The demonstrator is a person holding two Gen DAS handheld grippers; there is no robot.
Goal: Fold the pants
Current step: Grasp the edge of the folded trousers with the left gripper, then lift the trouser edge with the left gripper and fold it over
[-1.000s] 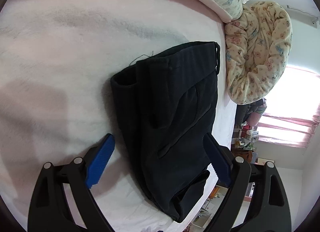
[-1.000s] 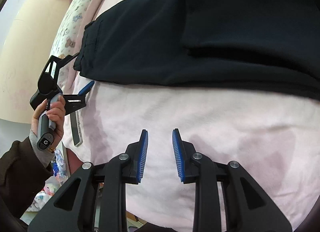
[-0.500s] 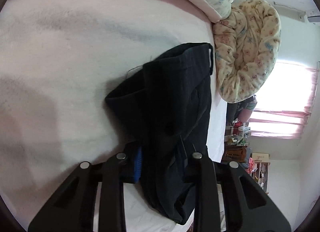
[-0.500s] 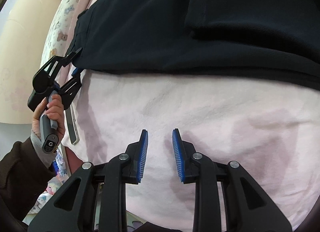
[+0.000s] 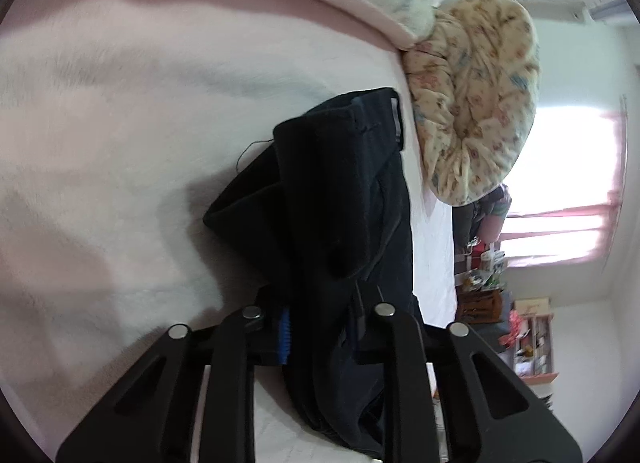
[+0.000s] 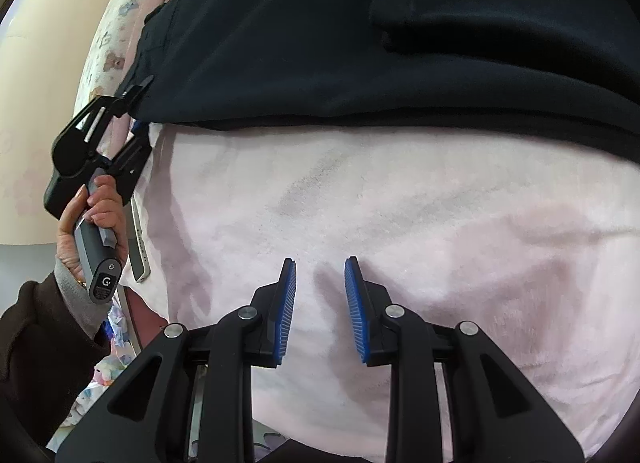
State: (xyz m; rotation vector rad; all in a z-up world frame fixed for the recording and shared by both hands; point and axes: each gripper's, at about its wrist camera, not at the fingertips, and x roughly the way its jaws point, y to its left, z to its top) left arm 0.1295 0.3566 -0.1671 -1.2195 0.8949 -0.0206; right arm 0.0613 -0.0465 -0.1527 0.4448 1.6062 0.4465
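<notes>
Black pants [image 5: 344,199] on pink blanket [image 5: 120,135], left gripper [image 5: 320,327] jaws closing on them, right gripper [image 6: 320,303] jaws spread, floral pillow [image 5: 476,95] beside.

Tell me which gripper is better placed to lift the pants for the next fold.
Left. The left gripper is closing on the end of the black pants, cloth between its jaws. The right gripper hangs over the bare pink blanket, holding nothing.

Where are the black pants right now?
The black pants lie on the pink blanket, filling the top of the right wrist view; the left gripper is closing on their near end.
</notes>
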